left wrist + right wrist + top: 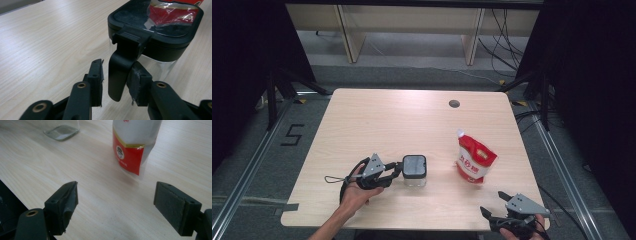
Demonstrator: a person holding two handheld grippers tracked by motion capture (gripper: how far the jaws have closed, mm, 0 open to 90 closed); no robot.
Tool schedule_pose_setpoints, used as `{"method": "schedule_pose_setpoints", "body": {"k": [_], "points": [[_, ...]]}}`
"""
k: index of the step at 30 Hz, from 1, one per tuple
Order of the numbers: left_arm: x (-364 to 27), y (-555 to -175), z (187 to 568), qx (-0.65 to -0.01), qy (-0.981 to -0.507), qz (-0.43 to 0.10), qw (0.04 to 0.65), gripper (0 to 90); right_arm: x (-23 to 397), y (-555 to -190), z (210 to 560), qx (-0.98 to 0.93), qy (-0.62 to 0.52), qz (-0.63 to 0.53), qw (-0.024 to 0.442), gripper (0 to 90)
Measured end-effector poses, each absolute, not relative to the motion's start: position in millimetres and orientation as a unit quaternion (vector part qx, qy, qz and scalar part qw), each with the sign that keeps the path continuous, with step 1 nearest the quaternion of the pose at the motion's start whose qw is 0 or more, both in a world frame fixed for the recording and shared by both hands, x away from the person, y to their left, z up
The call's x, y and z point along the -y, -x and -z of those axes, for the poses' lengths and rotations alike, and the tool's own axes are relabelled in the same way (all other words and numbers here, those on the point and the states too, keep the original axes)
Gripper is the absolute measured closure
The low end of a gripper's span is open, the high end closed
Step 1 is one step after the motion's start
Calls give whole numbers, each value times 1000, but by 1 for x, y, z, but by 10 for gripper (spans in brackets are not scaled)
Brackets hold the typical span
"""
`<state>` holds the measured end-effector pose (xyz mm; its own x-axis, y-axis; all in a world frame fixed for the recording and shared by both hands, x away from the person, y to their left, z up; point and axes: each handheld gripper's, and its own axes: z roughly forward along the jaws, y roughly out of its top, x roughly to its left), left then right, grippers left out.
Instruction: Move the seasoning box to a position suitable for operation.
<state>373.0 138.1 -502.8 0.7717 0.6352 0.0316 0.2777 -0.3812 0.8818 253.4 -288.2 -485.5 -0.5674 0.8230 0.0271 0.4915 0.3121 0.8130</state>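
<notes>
Black latch clip [119,72] hangs from the lid [414,166] of a clear container [414,179], which stands on the wooden table [377,125] near the front edge, left of centre. Red-and-white pouch [473,161] stands well apart to its right.

Left gripper [396,171]: jaws part-closed around the clip. Right pad appears to touch it; left pad [96,82] stands just off, w/ a gap showing. No firm pinch yet.

Right gripper [494,204]: jaws spread wide, nothing between them, near front right corner, pointing at the pouch.

Judgement, step in hand: gripping the clip to unlatch the lid. Recommend:
- close fully on the clip's lower half before pulling;
- swing it outward & up about its hinge, not sideways;
- container is light, prob. empty, so may slide or tip; steady it w/ the right gripper if it shifts.
</notes>
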Motion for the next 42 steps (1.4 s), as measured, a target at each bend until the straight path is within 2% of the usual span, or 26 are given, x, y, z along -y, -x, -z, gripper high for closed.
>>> {"method": "schedule_pose_setpoints", "body": {"k": [2,9,26,34,36,38,39,42], "points": [[-137,-373,503,-275,-812,-184,480,687,290,-256,485,-790,-400,-411,217,209],[-137,-374,503,-265,-819,-187,473,726,289,-255,485,-792,-403,-407,209,214],[-133,-365,502,-235,-831,-158,478,730,289,-255,485,-798,-386,-410,215,220],[-131,-357,503,-215,-835,-143,486,731,286,-253,485,-799,-397,-405,200,222],[-128,-353,502,-214,-834,-140,489,731,288,-255,485,-801,-381,-408,215,222],[-126,-350,502,-199,-838,-137,489,731,285,-251,485,-794,-406,-409,192,225],[-126,-350,502,-199,-838,-137,489,731,287,-255,486,-799,-379,-418,209,227],[-124,-347,502,-184,-843,-129,489,732,286,-253,485,-798,-385,-419,201,246]]}}
